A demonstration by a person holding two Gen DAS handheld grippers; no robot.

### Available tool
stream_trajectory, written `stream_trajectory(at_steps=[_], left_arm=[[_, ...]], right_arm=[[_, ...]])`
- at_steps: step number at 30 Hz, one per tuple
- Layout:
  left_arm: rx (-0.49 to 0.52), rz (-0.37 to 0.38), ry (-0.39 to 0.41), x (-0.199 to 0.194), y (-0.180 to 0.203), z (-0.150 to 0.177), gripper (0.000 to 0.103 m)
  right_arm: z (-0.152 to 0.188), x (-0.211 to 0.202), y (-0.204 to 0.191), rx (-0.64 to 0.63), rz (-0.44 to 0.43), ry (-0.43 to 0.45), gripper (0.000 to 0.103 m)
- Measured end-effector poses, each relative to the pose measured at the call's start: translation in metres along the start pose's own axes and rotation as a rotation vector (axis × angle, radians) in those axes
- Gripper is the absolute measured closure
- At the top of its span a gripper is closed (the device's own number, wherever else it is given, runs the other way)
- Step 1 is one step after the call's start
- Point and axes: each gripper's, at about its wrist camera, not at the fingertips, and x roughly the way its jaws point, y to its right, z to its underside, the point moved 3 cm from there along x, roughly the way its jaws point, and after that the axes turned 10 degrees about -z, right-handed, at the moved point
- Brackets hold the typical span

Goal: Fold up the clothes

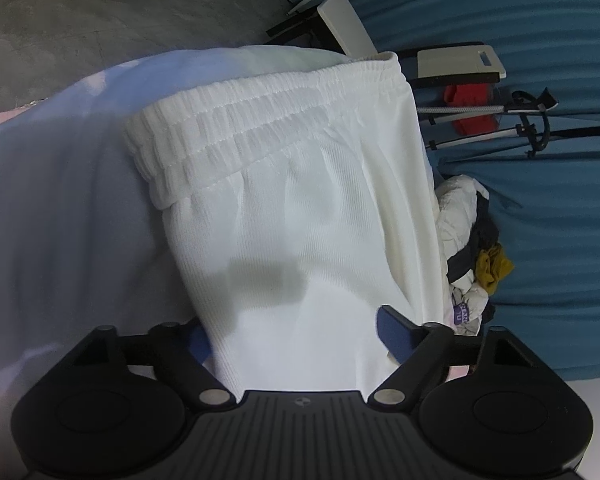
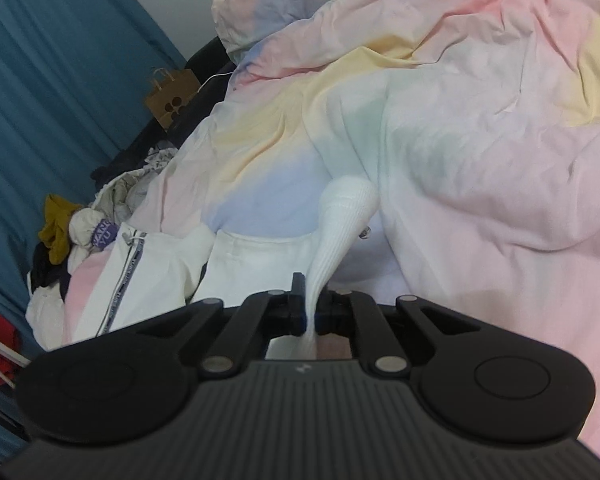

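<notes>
White ribbed shorts (image 1: 300, 208) with an elastic waistband lie on the pastel bedsheet (image 1: 60, 200), waistband at the far end. My left gripper (image 1: 296, 336) is open, its blue-padded jaws straddling the near end of the shorts; the left pad is partly hidden by the cloth. My right gripper (image 2: 310, 304) is shut on a pinched fold of the white shorts (image 2: 340, 216), which rises in a bunched ridge from the jaws over the sheet (image 2: 460, 140).
A pile of mixed clothes (image 2: 80, 232), also in the left wrist view (image 1: 468, 248), lies at the bed's edge beside a blue curtain (image 2: 40, 80). A white garment with a striped band (image 2: 140, 280) lies near it. A paper bag (image 2: 172, 100) stands behind.
</notes>
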Motion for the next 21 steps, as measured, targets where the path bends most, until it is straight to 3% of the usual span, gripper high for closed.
stream_trajectory(at_steps=[7, 10, 12, 17, 21], left_arm=[[-0.01, -0.022, 0.026, -0.004, -0.001, 0.001, 0.054], [-0.005, -0.034, 0.044, -0.006, -0.001, 0.001, 0.072], [-0.001, -0.042, 0.056, -0.008, -0.001, 0.001, 0.09], [0.019, -0.018, 0.126, -0.024, 0.003, 0.001, 0.098], [0.043, 0.048, 0.216, -0.055, 0.005, 0.002, 0.099]], right_arm=[[0.0, -0.002, -0.005, -0.039, 0.002, 0.018, 0.097], [0.0, -0.004, -0.008, -0.058, 0.002, 0.029, 0.097], [-0.001, -0.005, -0.01, -0.069, 0.002, 0.037, 0.097], [-0.001, -0.009, -0.011, -0.07, -0.005, 0.054, 0.097], [-0.005, -0.017, -0.01, -0.065, -0.034, 0.083, 0.098]])
